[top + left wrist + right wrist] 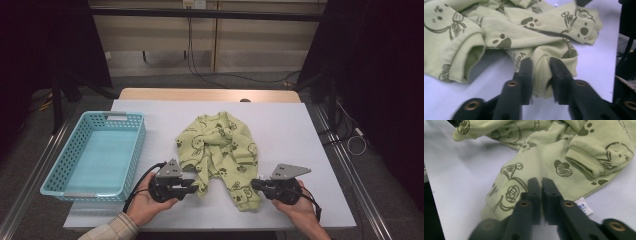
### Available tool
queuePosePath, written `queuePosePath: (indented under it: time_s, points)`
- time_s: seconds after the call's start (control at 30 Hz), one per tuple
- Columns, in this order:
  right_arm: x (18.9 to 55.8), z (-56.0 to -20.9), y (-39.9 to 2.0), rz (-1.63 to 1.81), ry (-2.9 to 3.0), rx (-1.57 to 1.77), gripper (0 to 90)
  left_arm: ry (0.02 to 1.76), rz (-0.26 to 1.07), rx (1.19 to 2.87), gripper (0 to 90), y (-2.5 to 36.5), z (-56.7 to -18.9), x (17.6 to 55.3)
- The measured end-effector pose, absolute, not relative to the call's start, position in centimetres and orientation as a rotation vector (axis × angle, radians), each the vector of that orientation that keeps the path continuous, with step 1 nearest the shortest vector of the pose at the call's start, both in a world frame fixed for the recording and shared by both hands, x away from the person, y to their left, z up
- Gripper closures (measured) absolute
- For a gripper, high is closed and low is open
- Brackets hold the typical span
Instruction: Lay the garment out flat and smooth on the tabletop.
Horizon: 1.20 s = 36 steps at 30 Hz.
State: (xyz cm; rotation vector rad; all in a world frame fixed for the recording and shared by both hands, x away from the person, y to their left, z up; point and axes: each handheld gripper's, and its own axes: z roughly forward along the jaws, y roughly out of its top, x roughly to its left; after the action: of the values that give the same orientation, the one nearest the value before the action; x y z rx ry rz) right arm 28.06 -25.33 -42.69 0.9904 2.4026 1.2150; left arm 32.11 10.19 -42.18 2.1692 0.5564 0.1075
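A light green baby garment (217,145) with dark animal and paw prints lies crumpled in the middle of the white-covered table (300,130). My left gripper (194,186) is at its near left leg end. In the left gripper view the jaws (541,62) are closed on a ribbed cuff of the garment (524,32), with fabric bunched between them. My right gripper (255,184) is at the near right leg. Its jaws (541,181) are nearly together, pinching the thin edge of the garment (554,145) beside a white label (583,209).
A light blue plastic basket (136,150) with nothing in it stands at the table's left side. The table's near edge runs just behind both hands. Dark curtains and cables are beyond the far edge.
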Motion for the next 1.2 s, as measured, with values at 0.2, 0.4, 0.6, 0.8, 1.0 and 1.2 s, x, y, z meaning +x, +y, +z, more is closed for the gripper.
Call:
queuePosePath:
  time_s: [0.2, 0.4, 0.6, 0.8, 1.0, 1.2]
  points:
    - [28.7, -42.4, -25.5, 1.25, 2.345, 1.009, 57.6, 0.604, 0.214, 2.122, 40.1, 10.5, -42.0, 32.5]
    - [29.7, -42.3, -25.4, 1.246, 2.253, 1.058, 23.4, 0.639, 0.243, 2.045, 15.0, 10.7, -41.9, 33.2]
    - [31.1, -42.0, -25.4, 1.205, 2.247, 1.076, 11.5, 0.664, 0.295, 1.983, 3.7, 10.6, -41.4, 34.2]
    - [33.7, -41.9, -25.2, 1.158, 2.241, 1.058, 17.6, 0.71, 0.374, 1.932, 4.0, 10.0, -40.9, 36.2]
    - [35.5, -42.8, -24.6, 1.144, 2.249, 1.049, 27.6, 0.716, 0.372, 1.928, 6.2, 10.0, -41.5, 37.3]
    - [35.5, -43.2, -23.7, 1.131, 2.3, 0.963, 46.8, 0.724, 0.409, 1.908, 5.5, 11.0, -41.6, 36.6]
